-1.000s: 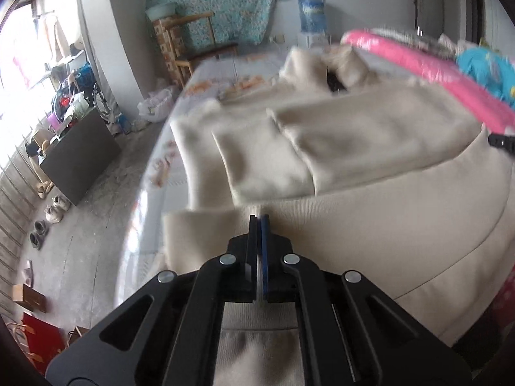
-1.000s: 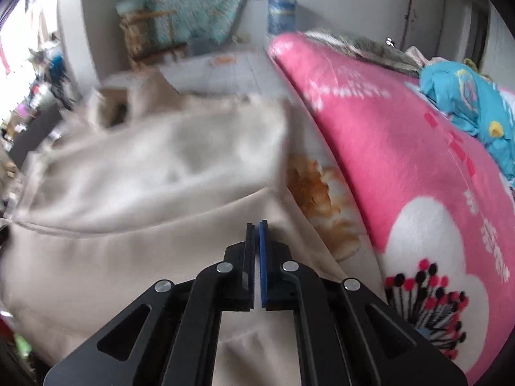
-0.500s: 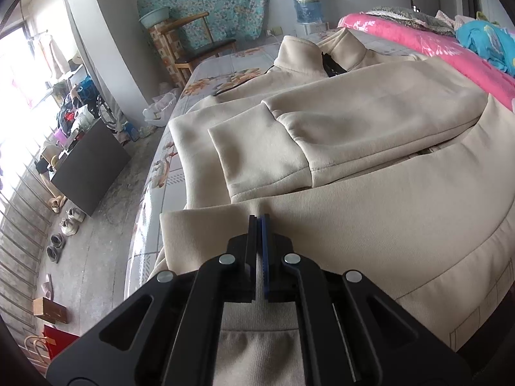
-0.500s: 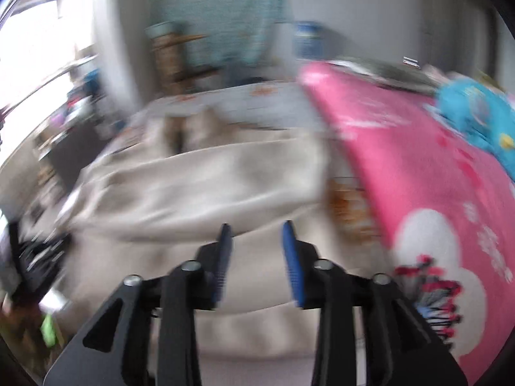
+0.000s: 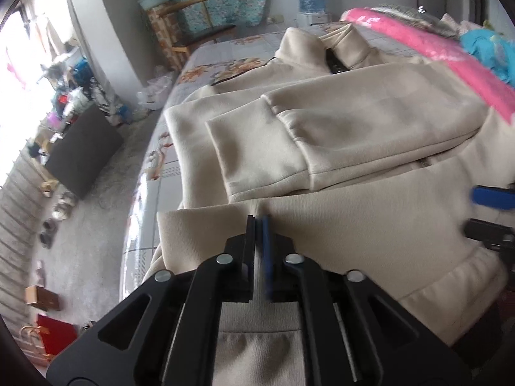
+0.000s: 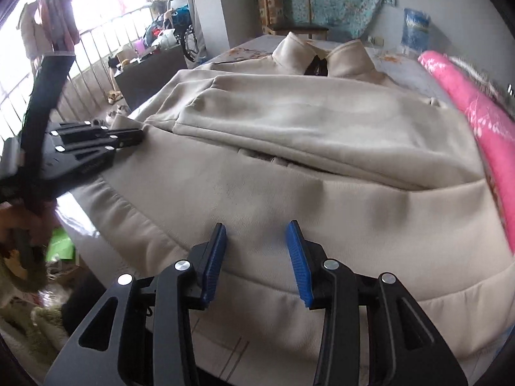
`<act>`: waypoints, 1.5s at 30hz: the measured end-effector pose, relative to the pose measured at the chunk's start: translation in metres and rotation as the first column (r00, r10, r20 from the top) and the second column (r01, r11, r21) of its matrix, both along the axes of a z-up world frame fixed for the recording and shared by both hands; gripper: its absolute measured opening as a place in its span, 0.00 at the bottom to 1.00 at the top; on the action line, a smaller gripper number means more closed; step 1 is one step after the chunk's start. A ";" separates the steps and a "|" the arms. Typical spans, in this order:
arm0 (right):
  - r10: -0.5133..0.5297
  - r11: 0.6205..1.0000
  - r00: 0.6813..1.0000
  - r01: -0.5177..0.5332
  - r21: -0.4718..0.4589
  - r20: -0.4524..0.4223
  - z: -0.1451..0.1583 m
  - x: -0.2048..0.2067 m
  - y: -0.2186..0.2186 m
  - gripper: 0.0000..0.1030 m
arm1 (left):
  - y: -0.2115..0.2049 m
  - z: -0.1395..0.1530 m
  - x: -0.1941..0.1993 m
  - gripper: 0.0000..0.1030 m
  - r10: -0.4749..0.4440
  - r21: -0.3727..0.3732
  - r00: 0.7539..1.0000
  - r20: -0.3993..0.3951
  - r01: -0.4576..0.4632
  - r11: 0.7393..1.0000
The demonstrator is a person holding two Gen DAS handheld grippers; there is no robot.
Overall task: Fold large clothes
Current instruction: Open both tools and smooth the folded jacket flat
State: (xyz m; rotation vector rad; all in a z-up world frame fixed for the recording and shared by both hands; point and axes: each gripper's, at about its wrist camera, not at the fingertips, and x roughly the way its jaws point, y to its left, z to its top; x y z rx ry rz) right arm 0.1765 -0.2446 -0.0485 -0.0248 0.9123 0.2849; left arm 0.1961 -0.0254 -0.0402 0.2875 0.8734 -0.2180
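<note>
Lying collar-away along the bed (image 5: 222, 48), beige sweatshirt (image 6: 322, 122); left claw (image 5: 259, 222) just starting to part at its folded hem, right claw (image 6: 256, 234) parted above it.

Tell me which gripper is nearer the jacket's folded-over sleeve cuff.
Left. The left gripper sits at the hem fold just below the sleeve cuff; the right gripper hovers open over the lower hem, farther away.

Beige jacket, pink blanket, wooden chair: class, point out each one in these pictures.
Beige jacket (image 6: 322, 193), right wrist view, on its lower body panel.
Pink blanket (image 6: 476, 103), right wrist view, on its long rolled edge.
Wooden chair (image 5: 190, 22), left wrist view, on its backrest frame.
</note>
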 end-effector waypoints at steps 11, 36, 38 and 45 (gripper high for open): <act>-0.034 0.999 0.999 0.034 0.027 0.019 -0.002 0.002 -0.003 0.38 | -0.028 0.013 -0.059 0.22 -0.186 -0.196 0.981 -0.051 0.173 0.965; -0.174 0.980 0.982 0.180 -0.080 0.070 0.009 -0.030 -0.048 0.58 | -0.023 -0.002 -0.048 0.25 -0.024 -0.205 0.989 -0.149 -0.007 0.979; -0.183 0.981 0.982 0.185 -0.051 0.035 -0.002 -0.025 -0.055 0.59 | -0.013 0.002 -0.047 0.25 0.012 -0.218 0.989 -0.145 -0.044 0.975; -0.204 0.979 0.977 0.205 -0.010 0.060 0.011 -0.025 -0.066 0.64 | 0.036 0.001 -0.032 0.27 0.200 -0.264 0.961 -0.189 -0.246 0.933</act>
